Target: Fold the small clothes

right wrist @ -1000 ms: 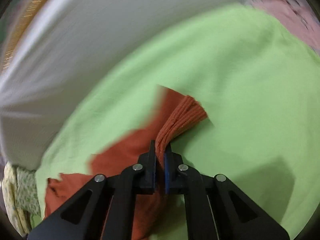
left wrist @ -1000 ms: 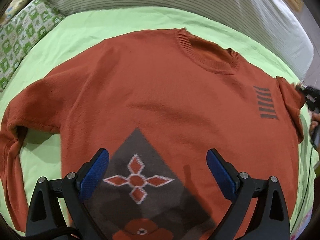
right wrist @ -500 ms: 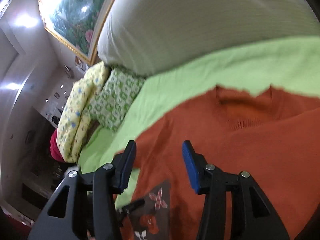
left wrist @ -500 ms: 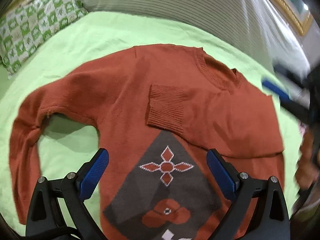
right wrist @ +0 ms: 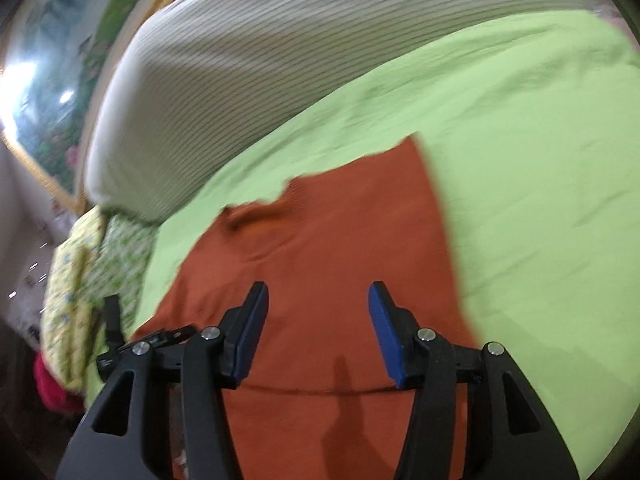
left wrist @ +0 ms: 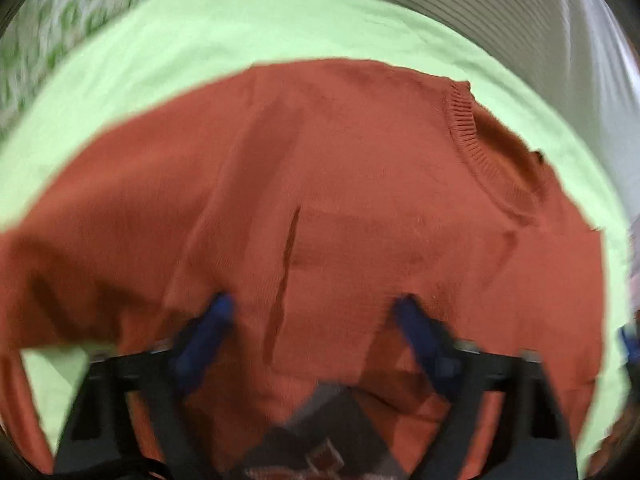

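1. The orange sweater (left wrist: 340, 200) lies flat on the green sheet (left wrist: 200, 28), one sleeve now folded across its chest.
2. Our right gripper (right wrist: 316, 300) has just let go, fingers apart and empty.
3. Our left gripper (left wrist: 316, 312) has been narrowing above the cloth, clamping nothing; the other sleeve comes next.

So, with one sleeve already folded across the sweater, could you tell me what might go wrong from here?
1. The left gripper, its jaws just closing with nothing yet between them, hovers over the sweater; it may pinch two layers and drag the folded sleeve askew.
2. The sheet looks soft, so a grab could catch it too.
3. The right gripper, open and empty, could snag the fold if it sweeps low.
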`<state>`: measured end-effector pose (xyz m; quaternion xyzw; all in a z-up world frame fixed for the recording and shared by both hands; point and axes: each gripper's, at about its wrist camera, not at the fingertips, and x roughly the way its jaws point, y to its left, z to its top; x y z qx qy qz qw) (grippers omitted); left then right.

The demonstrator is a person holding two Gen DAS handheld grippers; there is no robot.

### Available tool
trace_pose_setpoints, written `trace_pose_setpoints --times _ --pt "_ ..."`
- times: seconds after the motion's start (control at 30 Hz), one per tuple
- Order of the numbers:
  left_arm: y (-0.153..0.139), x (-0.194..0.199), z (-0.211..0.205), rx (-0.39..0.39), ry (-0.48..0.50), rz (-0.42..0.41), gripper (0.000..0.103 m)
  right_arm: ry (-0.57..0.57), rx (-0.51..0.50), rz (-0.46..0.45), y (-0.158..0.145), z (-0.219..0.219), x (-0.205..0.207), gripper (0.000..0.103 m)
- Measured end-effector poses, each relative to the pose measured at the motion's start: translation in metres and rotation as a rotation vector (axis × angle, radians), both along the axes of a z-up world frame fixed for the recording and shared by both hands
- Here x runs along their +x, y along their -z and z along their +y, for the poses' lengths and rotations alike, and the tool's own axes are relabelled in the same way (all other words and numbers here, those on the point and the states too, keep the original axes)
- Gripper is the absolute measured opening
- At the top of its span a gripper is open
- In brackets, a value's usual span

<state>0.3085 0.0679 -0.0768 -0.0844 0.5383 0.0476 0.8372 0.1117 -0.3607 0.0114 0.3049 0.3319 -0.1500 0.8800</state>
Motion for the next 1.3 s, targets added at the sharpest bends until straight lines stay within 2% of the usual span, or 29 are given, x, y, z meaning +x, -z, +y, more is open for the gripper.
trace_pose_setpoints --times 0.03,0.1,0.2,0.37,0.4,0.43,0.47,0.53,0.6,0.63,0.7,0.73,0.8,0.83,0.93,0.97,1.03,1.07,1.13,1.2,1.3 --pt "-0.003 0.0 -0.009 0.016 0.036 -0.018 0.034 0.034 -0.025 0.015 0.003 -0.007 -0.001 0.053" --pt "-0.01 -0.002 -0.016 0.023 0.064 -0.042 0.008 0.08 -0.052 0.049 0.009 -0.023 -0.001 0.053" --pt "-0.018 -0.008 -0.018 0.022 0.08 -0.087 0.005 0.086 -0.1 0.09 0.02 -0.035 0.014 0.053" --pt "-0.029 -0.016 -0.005 -0.017 0.081 -0.123 0.003 0.007 -0.152 0.217 0.047 -0.033 0.059 0.053" --pt "-0.034 -0.017 -0.005 -0.016 0.085 -0.142 0.003 -0.017 -0.144 0.212 0.047 -0.032 0.065 0.049" --pt "-0.04 -0.018 -0.006 -0.015 0.09 -0.158 0.002 -0.035 -0.149 0.198 0.045 -0.029 0.066 0.021" --pt "-0.051 -0.021 -0.006 -0.013 0.094 -0.188 0.001 -0.043 -0.16 0.186 0.04 -0.026 0.068 0.011" --pt "-0.066 -0.022 -0.007 -0.017 0.099 -0.245 0.002 -0.048 -0.157 0.095 0.02 -0.023 0.062 0.011" --pt "-0.079 -0.017 -0.008 0.026 0.104 -0.314 0.001 -0.019 -0.203 0.038 0.004 -0.024 0.051 0.011" --pt "-0.074 -0.011 -0.012 0.061 0.111 -0.297 0.001 -0.009 -0.225 0.042 0.003 -0.024 0.051 0.011" --pt "-0.059 -0.002 -0.012 0.065 0.119 -0.245 0.002 -0.005 -0.256 0.105 0.016 -0.026 0.059 0.011" --pt "-0.05 0.0 -0.011 0.091 0.122 -0.226 0.002 0.008 -0.256 0.144 0.029 -0.03 0.062 0.011" --pt "-0.028 0.007 -0.016 0.19 0.131 -0.186 0.002 0.004 -0.247 0.224 0.051 -0.034 0.071 0.012" --pt "-0.022 0.008 -0.016 0.214 0.137 -0.174 0.003 0.011 -0.258 0.248 0.058 -0.033 0.072 0.02" --pt "-0.022 -0.003 -0.006 0.294 0.108 -0.18 0.007 0.06 -0.329 0.254 0.046 -0.023 0.067 0.035" --pt "-0.027 -0.006 -0.001 0.298 0.089 -0.176 0.009 0.077 -0.352 0.249 0.037 -0.019 0.064 0.038" --pt "-0.039 -0.024 0.015 0.22 0.071 -0.185 0.013 0.065 -0.367 0.185 0.018 -0.008 0.055 0.04" --pt "-0.042 -0.03 0.02 0.194 0.061 -0.189 0.017 0.059 -0.368 0.163 0.011 -0.004 0.051 0.046" --pt "-0.053 -0.06 0.04 0.12 -0.008 -0.198 0.054 0.031 -0.356 0.091 -0.004 0.015 0.044 0.052" --pt "-0.058 -0.083 0.058 0.067 -0.066 -0.206 0.063 -0.015 -0.319 0.039 -0.011 0.034 0.04 0.054" --pt "-0.055 -0.12 0.092 -0.058 -0.17 -0.172 0.065 -0.12 -0.228 0.007 -0.009 0.064 0.038 0.054"
